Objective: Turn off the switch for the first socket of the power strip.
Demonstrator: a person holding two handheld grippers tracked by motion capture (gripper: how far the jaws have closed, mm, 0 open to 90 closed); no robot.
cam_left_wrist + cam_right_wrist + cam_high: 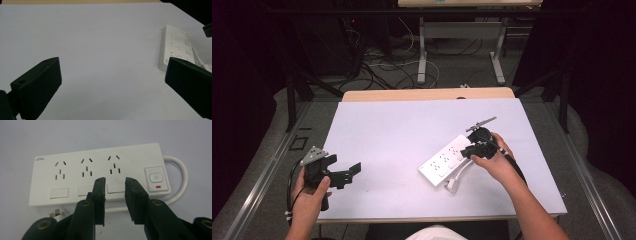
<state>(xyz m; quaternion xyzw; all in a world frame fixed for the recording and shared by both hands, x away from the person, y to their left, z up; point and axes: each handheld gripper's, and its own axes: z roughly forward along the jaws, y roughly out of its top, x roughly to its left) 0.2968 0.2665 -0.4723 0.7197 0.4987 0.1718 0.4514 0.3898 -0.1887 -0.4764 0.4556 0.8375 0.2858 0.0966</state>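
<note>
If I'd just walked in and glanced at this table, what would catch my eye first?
Probably the white power strip lying at an angle on the right half of the pale table, its cord curling beside it. The right gripper hovers just over it, jaws narrowed with a small gap, nothing between them. At the left edge, the left gripper stands wide open over bare table.

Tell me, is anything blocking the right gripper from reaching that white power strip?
Nothing visible. The right gripper hovers just above the power strip, jaws a narrow gap apart with nothing between them. Only the strip's own white cable loops nearby.
</note>
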